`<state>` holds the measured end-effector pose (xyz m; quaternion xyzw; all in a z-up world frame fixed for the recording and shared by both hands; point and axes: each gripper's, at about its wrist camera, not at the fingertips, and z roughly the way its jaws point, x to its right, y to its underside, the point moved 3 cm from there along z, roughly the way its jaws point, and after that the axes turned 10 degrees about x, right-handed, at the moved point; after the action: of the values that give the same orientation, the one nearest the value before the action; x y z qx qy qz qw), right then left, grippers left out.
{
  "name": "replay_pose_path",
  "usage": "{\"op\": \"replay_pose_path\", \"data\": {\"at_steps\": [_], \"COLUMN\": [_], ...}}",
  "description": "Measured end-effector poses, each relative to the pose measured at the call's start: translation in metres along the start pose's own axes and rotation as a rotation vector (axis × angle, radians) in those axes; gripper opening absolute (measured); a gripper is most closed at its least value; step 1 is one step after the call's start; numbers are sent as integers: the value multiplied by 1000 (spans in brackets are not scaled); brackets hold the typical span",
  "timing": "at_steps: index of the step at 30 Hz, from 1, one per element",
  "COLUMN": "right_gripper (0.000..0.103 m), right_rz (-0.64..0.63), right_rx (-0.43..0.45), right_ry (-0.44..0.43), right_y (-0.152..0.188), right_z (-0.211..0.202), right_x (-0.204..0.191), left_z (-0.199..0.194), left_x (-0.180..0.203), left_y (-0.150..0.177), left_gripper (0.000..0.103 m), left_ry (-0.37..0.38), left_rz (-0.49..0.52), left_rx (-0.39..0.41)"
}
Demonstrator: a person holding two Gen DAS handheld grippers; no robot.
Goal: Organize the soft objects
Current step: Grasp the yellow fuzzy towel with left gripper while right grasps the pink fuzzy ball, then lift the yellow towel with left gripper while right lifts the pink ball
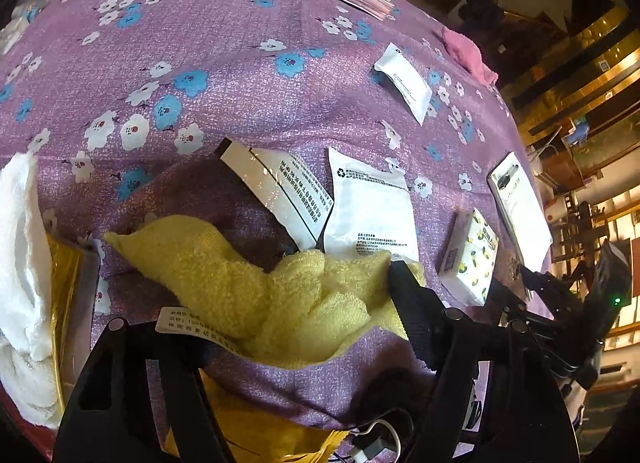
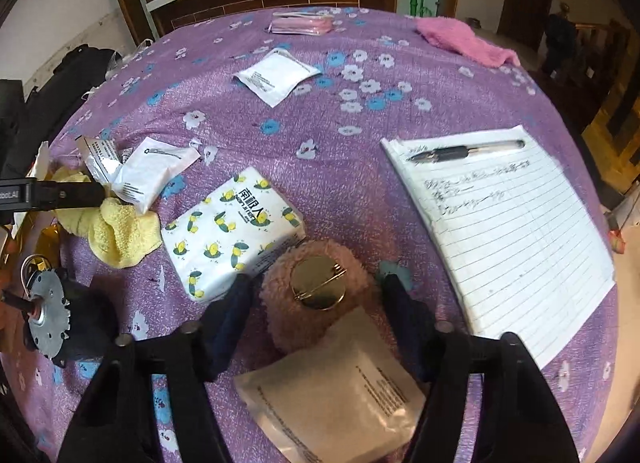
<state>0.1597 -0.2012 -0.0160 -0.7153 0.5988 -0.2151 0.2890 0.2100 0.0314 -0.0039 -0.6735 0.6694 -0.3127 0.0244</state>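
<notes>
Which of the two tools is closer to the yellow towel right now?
Left. The left tool straddles the yellow towel, one finger on its right edge. The right tool sits apart beyond the tissue pack, around a fuzzy pink brooch.

Both wrist cameras look steeply down, close over the purple tablecloth [image 1: 224, 63]; both views share the tissue pack [image 2: 234, 231].

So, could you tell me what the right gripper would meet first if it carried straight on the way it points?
Most likely the fuzzy pink plush with a gold disc, lying between the open right gripper fingers.
</notes>
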Motion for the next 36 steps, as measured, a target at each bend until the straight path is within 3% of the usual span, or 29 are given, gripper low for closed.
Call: {"op": "replay_pose_path", "data": {"at_steps": [3,6,13,18,24,25,27,32,36], "right_gripper": [52,50,49,49,48,48,48,48,48], "right_rz": [-5,0,22,40,50,47,48,56,61], "right_rx": [13,19,89,142,169,174,188,224,245], "right_ry": [16,16,23,-22,-63,-70,-84,-95,-99], "right_y": [0,-1,0,1,-1,-1,-1,-4,-6], "right_z": [-2,-3,-9,-14,-22,-24,-28,-39,-44], "right_x": [-2,-2,-7,-8,-3,-3,-4,-5,-5], "left_z": [-1,-3,-11,-16,-15,-14,-11,-17,-33], "left_x": [0,0,-3,-9,-10,-7,-2,9,9], "left_y": [2,3,7,14,17,17,18,18,15], "left_gripper": [73,73,73,73,73,72,52,43,42], "left_ry": [0,4,39,56,31,21,45,40,67], "left_rz": [4,-6,-23,-39,-44,-37,-37,-12,-26], "left_rx": [1,4,-19,-36,-16,-6,-4,30,63]}}
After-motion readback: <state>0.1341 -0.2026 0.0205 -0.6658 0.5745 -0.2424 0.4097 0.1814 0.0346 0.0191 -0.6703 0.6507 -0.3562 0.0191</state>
